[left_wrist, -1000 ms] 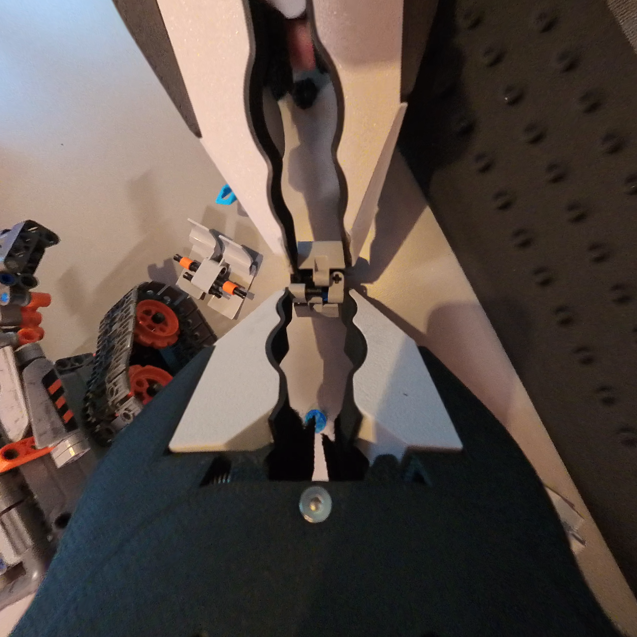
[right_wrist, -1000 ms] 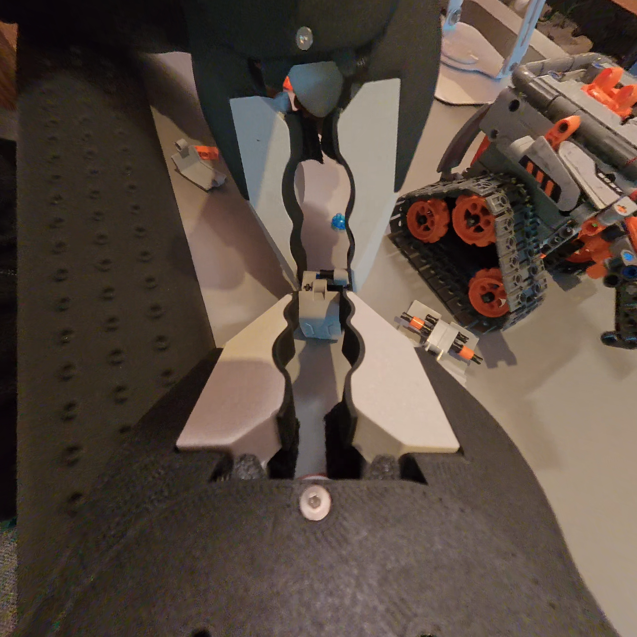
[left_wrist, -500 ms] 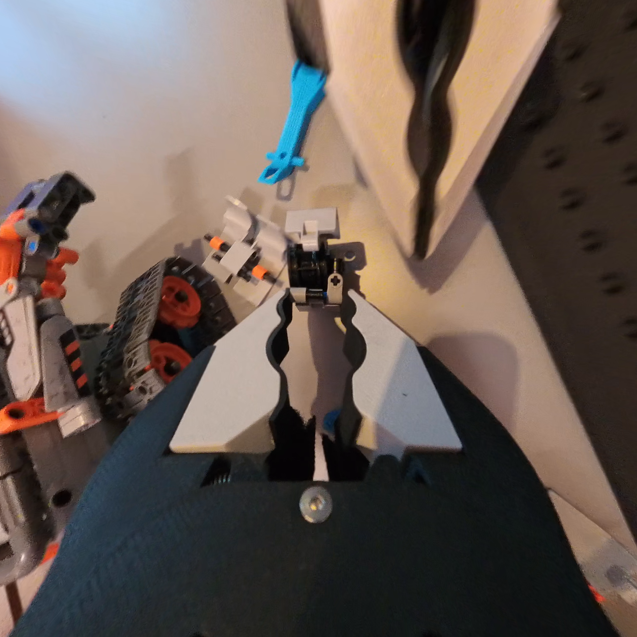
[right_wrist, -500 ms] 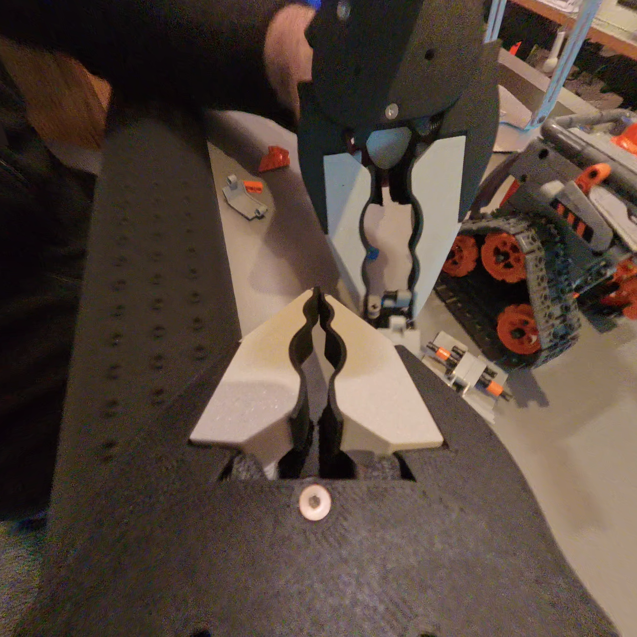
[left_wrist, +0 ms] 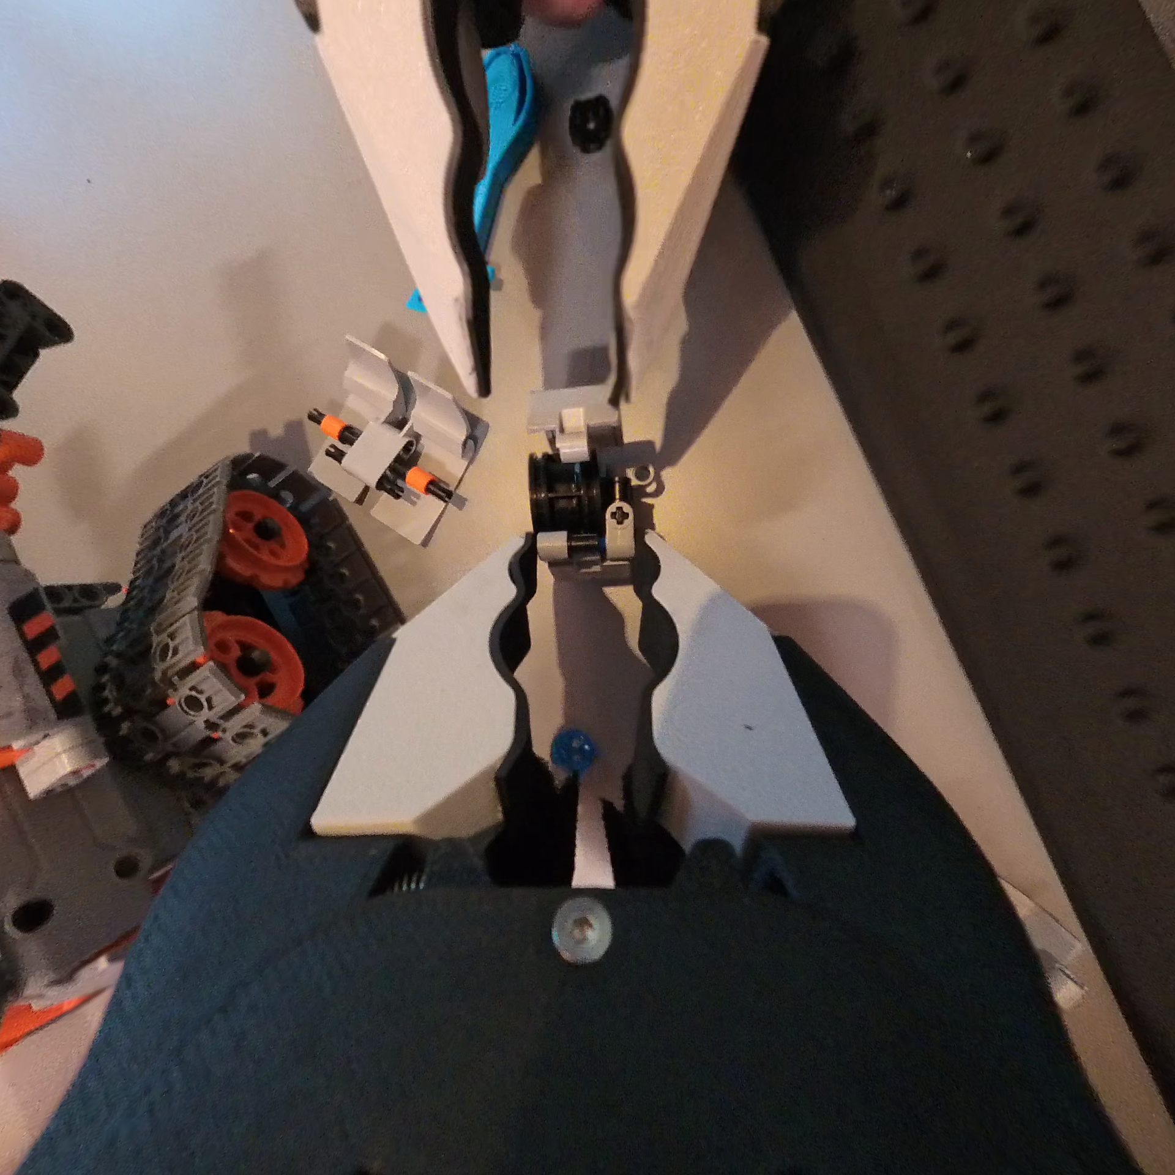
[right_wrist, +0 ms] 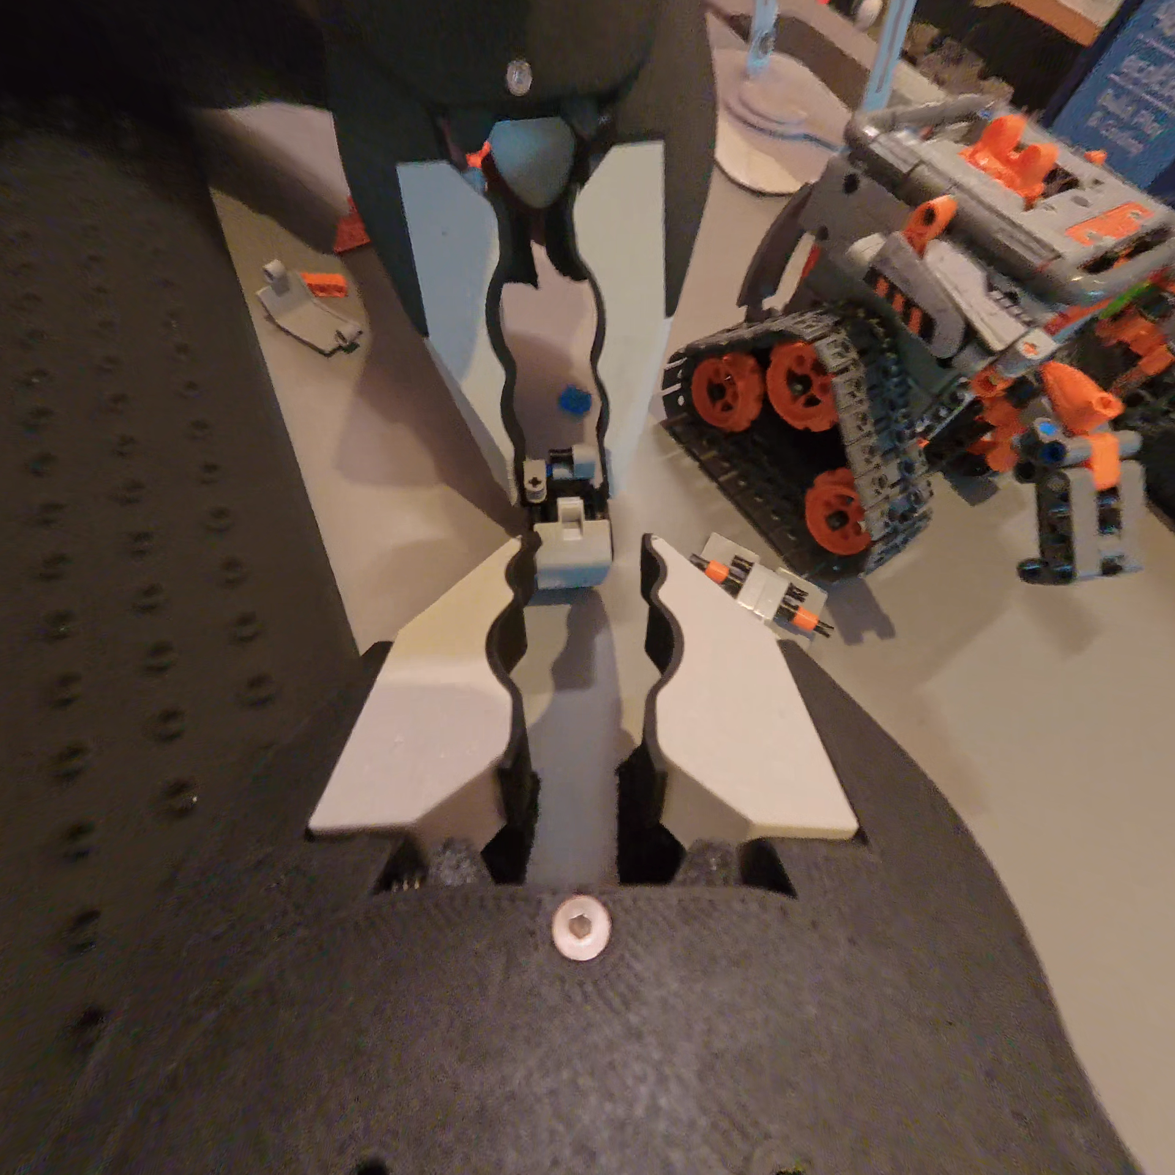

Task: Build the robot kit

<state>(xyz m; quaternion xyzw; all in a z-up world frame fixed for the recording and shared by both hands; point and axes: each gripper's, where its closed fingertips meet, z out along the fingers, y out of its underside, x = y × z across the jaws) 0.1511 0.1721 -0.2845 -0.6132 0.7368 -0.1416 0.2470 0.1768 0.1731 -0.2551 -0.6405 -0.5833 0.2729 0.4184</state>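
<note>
- Left wrist view: the left gripper (left_wrist: 585, 547) pinches a small grey-and-black brick assembly (left_wrist: 582, 502) above the pale bench (left_wrist: 159, 191); the right gripper's tips flank its far end.
- Right wrist view: the right gripper (right_wrist: 582, 559) is spread around the assembly's grey block; a tracked brick vehicle (right_wrist: 826, 445) stands to the right.

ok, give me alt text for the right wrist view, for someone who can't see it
The open right claw reaches around a small grey brick assembly that the left claw opposite grips. To the right, on the pale table, stands a grey-and-orange tracked brick vehicle, with a small grey-and-orange piece beside it.
</note>
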